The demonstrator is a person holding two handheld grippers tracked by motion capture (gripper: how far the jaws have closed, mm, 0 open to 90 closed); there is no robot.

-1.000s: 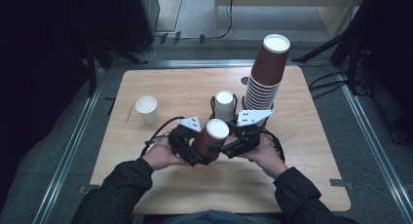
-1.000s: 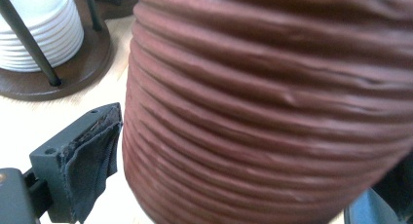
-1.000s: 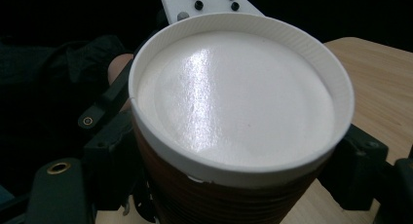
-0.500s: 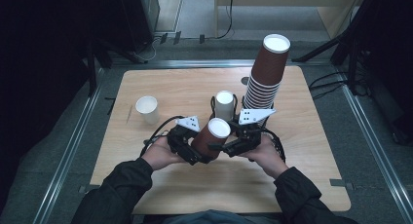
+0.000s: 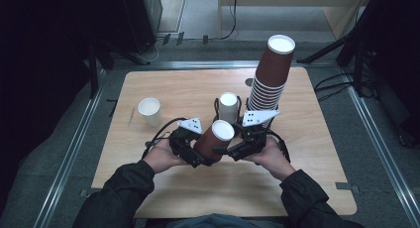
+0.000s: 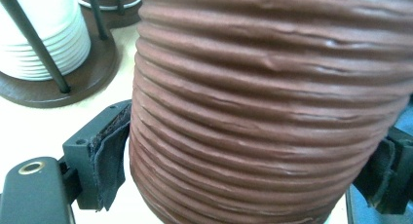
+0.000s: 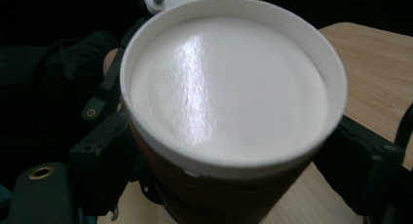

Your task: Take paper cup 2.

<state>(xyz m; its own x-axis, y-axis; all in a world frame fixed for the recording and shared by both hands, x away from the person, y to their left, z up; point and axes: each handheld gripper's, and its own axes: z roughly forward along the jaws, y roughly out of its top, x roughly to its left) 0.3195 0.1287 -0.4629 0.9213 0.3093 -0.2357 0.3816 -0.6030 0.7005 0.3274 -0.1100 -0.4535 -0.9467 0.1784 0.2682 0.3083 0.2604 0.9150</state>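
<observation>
A ribbed brown paper cup [image 5: 214,141] with a white end hangs tilted above the table's front middle, between both grippers. My left gripper [image 5: 203,156] has just been closing on it. In the left gripper view its pads [image 6: 114,156] press on both sides of the cup's ribbed wall [image 6: 268,112]. My right gripper [image 5: 229,149] comes in from the right and has just been opening. In the right gripper view the cup's white end [image 7: 229,87] sits between the jaws of my right gripper [image 7: 229,160], and its rim hides whether they touch.
A tall leaning stack of brown cups [image 5: 271,79] stands at the back right. In front of it a wire holder holds white cups [image 5: 228,106], and the same white cups [image 6: 44,34] appear in the left gripper view. One white cup [image 5: 149,111] stands at the left on the wooden table [image 5: 317,153].
</observation>
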